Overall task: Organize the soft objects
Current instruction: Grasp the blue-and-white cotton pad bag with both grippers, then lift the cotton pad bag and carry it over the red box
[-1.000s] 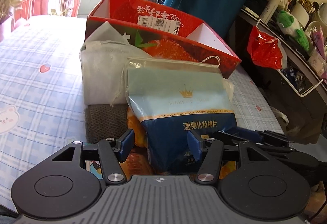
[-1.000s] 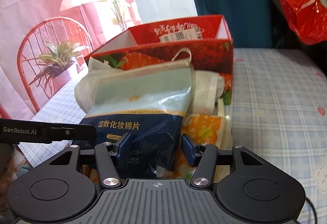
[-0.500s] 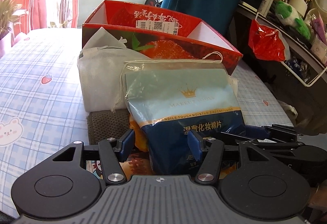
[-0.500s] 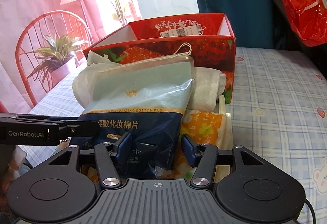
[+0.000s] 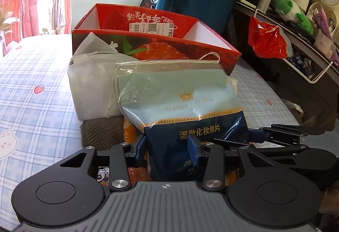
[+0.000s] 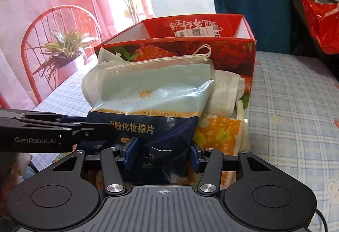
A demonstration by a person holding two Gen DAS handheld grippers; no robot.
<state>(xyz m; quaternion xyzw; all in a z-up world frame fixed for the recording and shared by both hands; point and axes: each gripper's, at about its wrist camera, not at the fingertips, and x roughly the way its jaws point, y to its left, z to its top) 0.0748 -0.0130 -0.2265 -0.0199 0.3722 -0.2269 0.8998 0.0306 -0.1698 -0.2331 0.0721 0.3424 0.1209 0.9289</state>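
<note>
Jaws of the left gripper (image 5: pixel 169 145) had just been closing on the near, dark-blue end of the cotton pad bag (image 5: pixel 182 109), and both blue pads pressed against its film — the right-hand pad dented the front face. Jaws of the right gripper (image 6: pixel 163 152) had likewise been closing on the same end of the bag from the other side; its pads bore on the crumpled blue film between them.

Ahead of both sets of jaws, the bag lay tilted on top of a heap of soft items. A white mesh pouch (image 5: pixel 91 88) stood behind and left of the left jaws, and a grey knitted cloth (image 5: pixel 99 132) lay just beyond the left pad, under the pouch. An orange floral packet (image 6: pixel 220 134) lay just beyond the right pad of the right gripper, beneath the bag. A rolled white cloth (image 6: pixel 226 92) rested farther ahead, against the red strawberry box (image 6: pixel 233 56) — the box stood open behind the heap. All items sat on the table (image 5: pixel 31 75), covered in a blue checked cloth.
</note>
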